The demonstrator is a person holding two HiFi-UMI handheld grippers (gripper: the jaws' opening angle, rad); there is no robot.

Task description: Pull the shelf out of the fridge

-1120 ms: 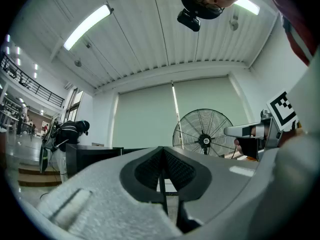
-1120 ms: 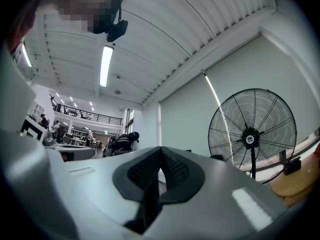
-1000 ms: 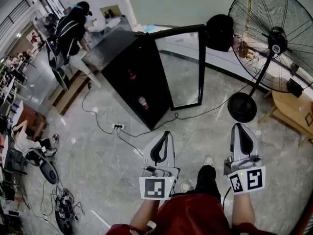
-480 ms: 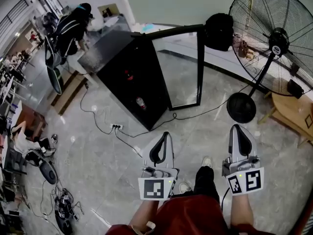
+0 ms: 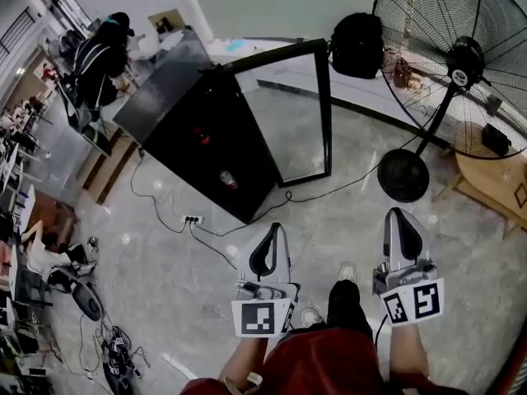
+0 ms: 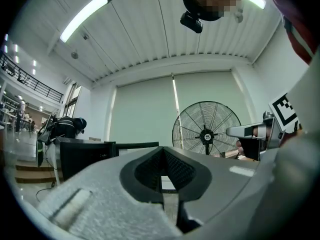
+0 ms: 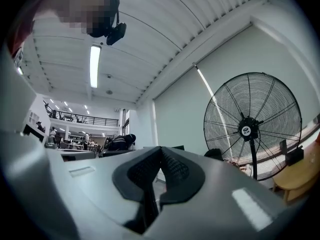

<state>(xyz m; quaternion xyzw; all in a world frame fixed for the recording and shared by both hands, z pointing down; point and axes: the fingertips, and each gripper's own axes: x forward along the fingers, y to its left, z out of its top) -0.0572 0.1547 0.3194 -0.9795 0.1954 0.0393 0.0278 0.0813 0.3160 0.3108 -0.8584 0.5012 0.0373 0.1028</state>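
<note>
Fingers of my left gripper and right gripper closed, empty
Open floor ahead of me; fridge door edge swung out, fan standing right

Both grippers held out in front at about waist height, side by side and well apart, pointing forward. Left gripper roughly level, jaws together, nothing between them; in its own view the dark pads meet along a centre seam. Right gripper tipped slightly upward, jaws also closed and empty, pads touching in its own view. Marker cubes face up toward the head. Bare left forearm and right forearm run back to the body, elbows tucked in.
</note>
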